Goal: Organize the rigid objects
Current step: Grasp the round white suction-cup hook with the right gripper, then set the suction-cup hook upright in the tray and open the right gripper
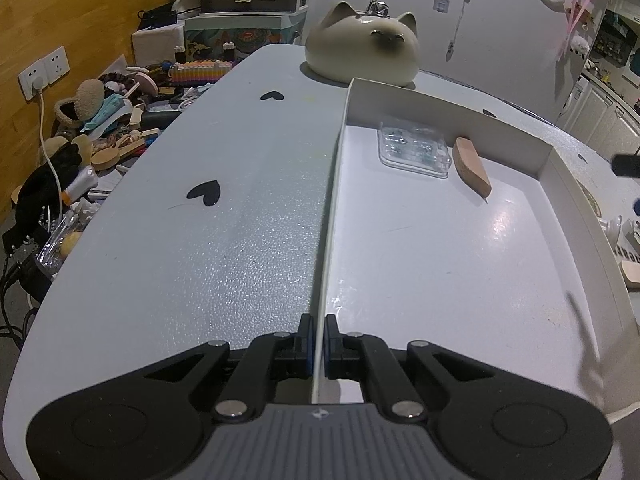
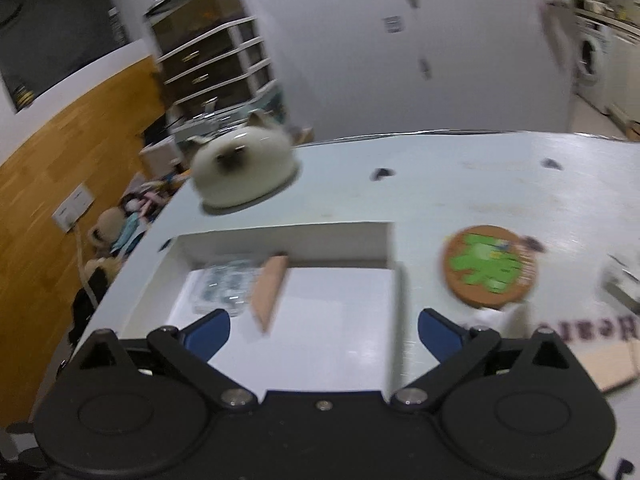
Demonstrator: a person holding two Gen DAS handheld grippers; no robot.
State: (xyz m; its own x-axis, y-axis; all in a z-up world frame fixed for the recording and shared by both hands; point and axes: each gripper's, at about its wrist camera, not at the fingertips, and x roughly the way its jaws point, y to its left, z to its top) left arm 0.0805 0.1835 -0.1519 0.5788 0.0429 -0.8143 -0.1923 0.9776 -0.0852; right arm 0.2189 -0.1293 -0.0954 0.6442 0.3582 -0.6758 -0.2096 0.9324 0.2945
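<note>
- Left wrist view: the left gripper (image 1: 319, 344) is clamped on the thin left wall of a shallow white box (image 1: 582, 196), its pads pressed against either side of the wall near the box's near corner.
- The box rests on a pale grey surface (image 1: 208, 240) printed with black hearts (image 1: 205, 194).
- Inside the box, toward its far end, lies a clear plastic case (image 1: 412, 150); a tan wooden wedge (image 1: 472, 168) lies just beside it on the right.
- A cream cat-shaped ceramic ornament (image 1: 362, 48) sits on the surface beyond the box's far wall.
- Clutter is piled to the left of the surface, below a wall socket (image 1: 44, 72).
- Right wrist view, blurred: the right gripper (image 2: 324, 330) hangs above the box (image 2: 280, 236) with its jaws wide apart and nothing between them.
- The wedge (image 2: 269, 292) and clear case (image 2: 224, 284) lie in the box's left part.
- A round cork coaster with a green figure (image 2: 490, 266) lies on the surface to the right of the box, apart from it.
- The cat ornament (image 2: 244, 168) stands behind the box.
</note>
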